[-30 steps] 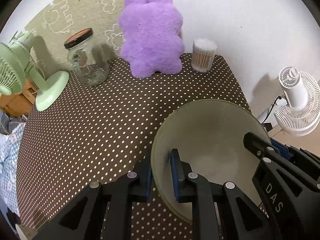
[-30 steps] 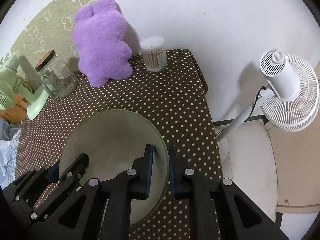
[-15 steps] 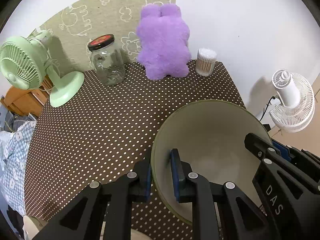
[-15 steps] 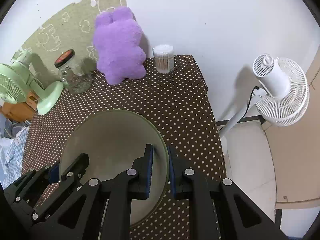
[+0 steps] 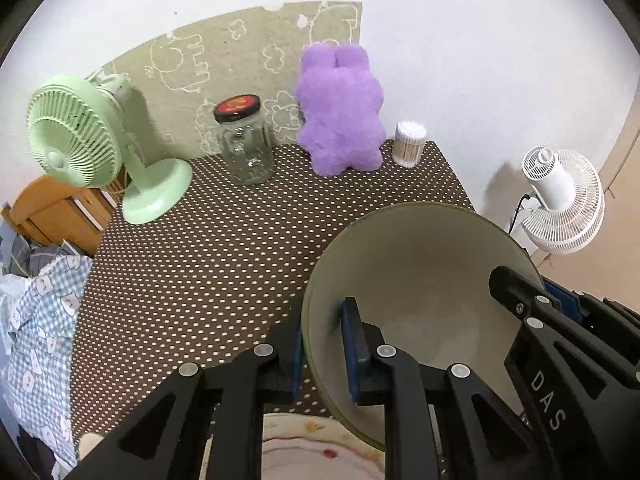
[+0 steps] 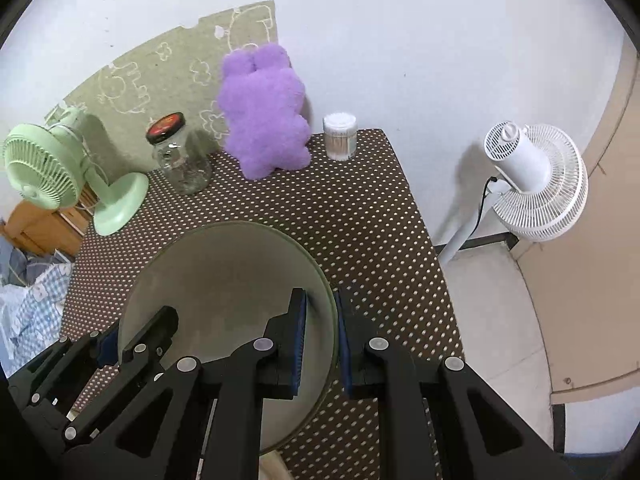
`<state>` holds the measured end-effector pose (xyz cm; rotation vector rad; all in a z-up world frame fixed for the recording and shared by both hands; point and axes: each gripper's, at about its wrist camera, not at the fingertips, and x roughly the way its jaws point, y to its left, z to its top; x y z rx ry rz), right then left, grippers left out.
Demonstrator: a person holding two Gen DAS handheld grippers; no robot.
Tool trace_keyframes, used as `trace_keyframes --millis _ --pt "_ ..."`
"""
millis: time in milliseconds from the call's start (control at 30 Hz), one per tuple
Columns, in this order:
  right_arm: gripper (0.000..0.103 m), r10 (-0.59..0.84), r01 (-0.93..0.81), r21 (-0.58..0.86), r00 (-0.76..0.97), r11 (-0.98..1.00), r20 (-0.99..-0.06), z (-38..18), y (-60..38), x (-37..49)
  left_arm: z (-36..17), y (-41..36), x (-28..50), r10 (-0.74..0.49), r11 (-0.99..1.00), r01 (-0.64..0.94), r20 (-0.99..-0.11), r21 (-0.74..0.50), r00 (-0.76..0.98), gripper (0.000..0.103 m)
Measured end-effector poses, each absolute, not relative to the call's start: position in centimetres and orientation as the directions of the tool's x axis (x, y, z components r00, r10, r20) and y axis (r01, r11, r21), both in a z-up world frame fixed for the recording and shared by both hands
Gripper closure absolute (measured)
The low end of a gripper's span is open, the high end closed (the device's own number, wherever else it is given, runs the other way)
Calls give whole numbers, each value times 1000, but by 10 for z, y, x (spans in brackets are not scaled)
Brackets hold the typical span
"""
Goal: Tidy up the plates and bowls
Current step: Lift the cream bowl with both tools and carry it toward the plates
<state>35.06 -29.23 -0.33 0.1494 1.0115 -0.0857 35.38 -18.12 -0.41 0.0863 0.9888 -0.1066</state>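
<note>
Both claws, left [image 5: 320, 350] and right [image 6: 322, 346], clamp opposite rims of the bowl [image 5: 420, 280], held above the worktop [image 5: 224, 248]; placing it on the plate [image 5: 316, 452] remains.

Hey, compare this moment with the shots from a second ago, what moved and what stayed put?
Both grippers, left gripper and right gripper, have lifted the pale green-rimmed bowl up and back from the far wall; a patterned cream plate now shows beneath it. Unchanged: both stay clamped on opposite rims, and the purple plush toy, glass jar and mint green fan haven't shifted on the dotted brown tablecloth.
</note>
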Motion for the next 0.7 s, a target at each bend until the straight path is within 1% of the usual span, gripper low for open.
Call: trace_keyframes --millis 367,700 --pt "85 -7 128 75 546 989 -838 19 -237 316 14 -127 317 -55 993 116 -828 12 558 89" --pt "85 4 102 72 554 992 -833 25 -182 285 18 -73 287 -44 996 94 -826 10 561 89"
